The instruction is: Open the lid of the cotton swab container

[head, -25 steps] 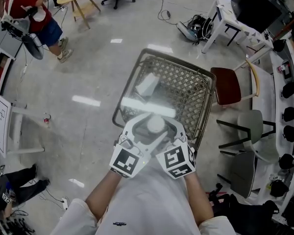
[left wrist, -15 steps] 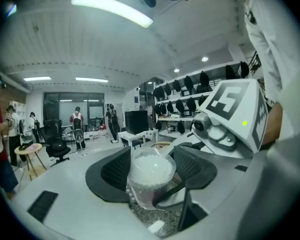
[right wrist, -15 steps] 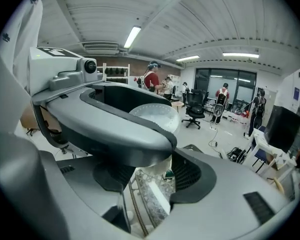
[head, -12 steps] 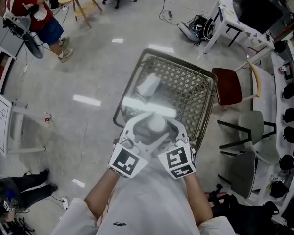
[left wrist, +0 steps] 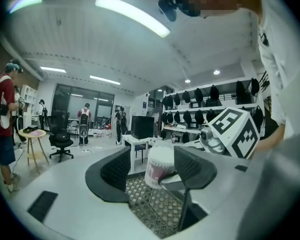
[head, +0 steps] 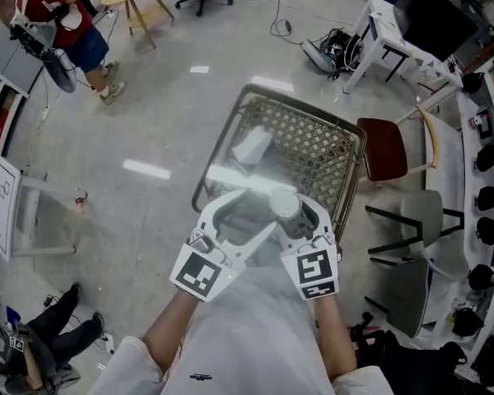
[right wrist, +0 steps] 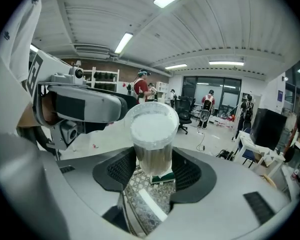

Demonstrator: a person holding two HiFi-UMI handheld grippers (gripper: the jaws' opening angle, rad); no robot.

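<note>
The cotton swab container (head: pixel 284 202) is a clear round cup packed with white-tipped swabs, with a clear lid rim on top. My right gripper (head: pixel 288 219) is shut on its sides and holds it upright above the cart. In the right gripper view the container (right wrist: pixel 152 134) stands between the two black pads of the right gripper (right wrist: pixel 154 170). My left gripper (head: pixel 230 220) is just to the left, open, with nothing between its jaws. In the left gripper view the container (left wrist: pixel 159 165) shows beyond the wide-apart jaws of the left gripper (left wrist: pixel 151 174), not touched by them.
A wire mesh shopping cart (head: pixel 300 103) stands below both grippers with a white box (head: pixel 251 146) inside. A brown-seated chair (head: pixel 383 146) and grey chairs stand to the right. A person in red (head: pixel 58 23) stands at the far left, on a shiny floor.
My right gripper has carried the container to the right and a little up, away from the left gripper. The left gripper has shifted slightly left and rolled a little.
</note>
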